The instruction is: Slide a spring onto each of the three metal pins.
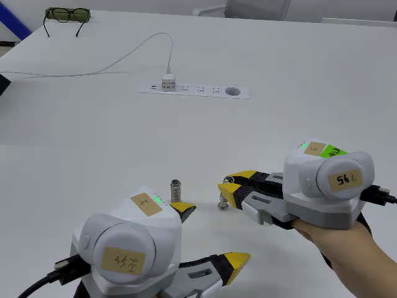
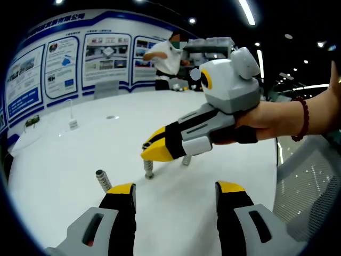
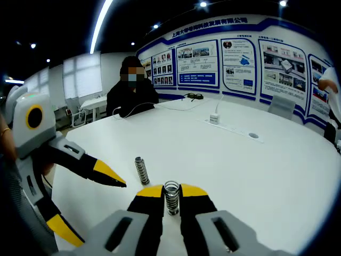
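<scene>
- On the white table, the biggest thing here, all the task's parts stand close together at the near side, just in front of the two grippers. One power strip and one pair of glasses lie well apart from them, at the far side.
- The right gripper has its jaws almost closed and pinches one spring between the yellow tips. The long axis of this spring is upright, while the jaws lie nearly level and take it from the side.
- The left gripper has its jaws wide apart and holds nothing. It hovers low over the table, with its tips pointing at the same group.
- In the left gripper view we count three small upright metal pieces in a row.
  - The left pin has coils plainly around it, so we judge this one done.
  - The middle pin stands directly under the tips of the right gripper.
  - The far pin is just beyond that gripper. It is too small for us to say whether it wears a spring.
- The coming move turns on one relation: the held spring sits straight above the middle pin, and both axes are upright. We judge that the spring must go straight down along this line.
- How far it is already on the pin, we cannot tell.
- The right gripper is the nearer one to this pin; the left stays beside.
</scene>
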`<state>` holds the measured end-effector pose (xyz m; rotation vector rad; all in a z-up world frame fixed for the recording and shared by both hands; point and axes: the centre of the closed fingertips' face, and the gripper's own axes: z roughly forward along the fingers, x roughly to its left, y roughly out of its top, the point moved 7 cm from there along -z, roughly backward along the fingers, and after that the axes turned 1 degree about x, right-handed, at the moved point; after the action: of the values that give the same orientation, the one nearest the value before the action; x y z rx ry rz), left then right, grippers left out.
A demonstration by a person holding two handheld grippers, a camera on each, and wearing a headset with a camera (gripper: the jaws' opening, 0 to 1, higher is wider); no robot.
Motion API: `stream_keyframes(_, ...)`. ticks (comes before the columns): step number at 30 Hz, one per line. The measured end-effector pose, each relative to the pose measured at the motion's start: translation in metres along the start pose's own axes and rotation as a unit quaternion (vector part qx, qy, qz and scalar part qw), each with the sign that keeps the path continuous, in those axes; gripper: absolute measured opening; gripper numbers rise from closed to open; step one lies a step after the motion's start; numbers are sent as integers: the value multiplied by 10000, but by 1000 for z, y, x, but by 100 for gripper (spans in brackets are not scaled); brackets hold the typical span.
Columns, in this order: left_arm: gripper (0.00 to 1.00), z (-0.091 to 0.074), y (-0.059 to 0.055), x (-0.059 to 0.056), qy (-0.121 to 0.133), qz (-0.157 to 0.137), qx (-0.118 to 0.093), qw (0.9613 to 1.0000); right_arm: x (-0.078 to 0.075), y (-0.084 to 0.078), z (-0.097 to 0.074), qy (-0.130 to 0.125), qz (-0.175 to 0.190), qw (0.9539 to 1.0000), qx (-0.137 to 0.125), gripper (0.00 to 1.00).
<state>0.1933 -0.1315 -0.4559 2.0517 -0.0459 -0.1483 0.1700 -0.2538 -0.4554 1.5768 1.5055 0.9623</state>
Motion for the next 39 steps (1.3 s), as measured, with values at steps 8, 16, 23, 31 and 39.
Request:
stream_keyframes(8, 61, 0, 0, 0, -10, 16, 13, 10000, 1, -6, 4, 39, -7, 9999, 131, 12)
stream_keyframes(16, 61, 0, 0, 0, -13, 1, 4, 10000, 2, -13, 8, 30, -11, 9997, 261, 12)
stream_keyframes(23, 61, -1, -1, 1, 17, 25, 11, 10000, 1, -12, 8, 48, 74, 9996, 258, 12)
stream_keyframes(31, 60, -1, 0, 1, 44, 88, -19, 10000, 0, -2, -5, -90, 137, 9998, 87, 23)
stream_keyframes(39, 59, 0, 5, -3, 30, 252, -57, 9997, -6, 8, -25, -243, 315, 9992, -53, 32)
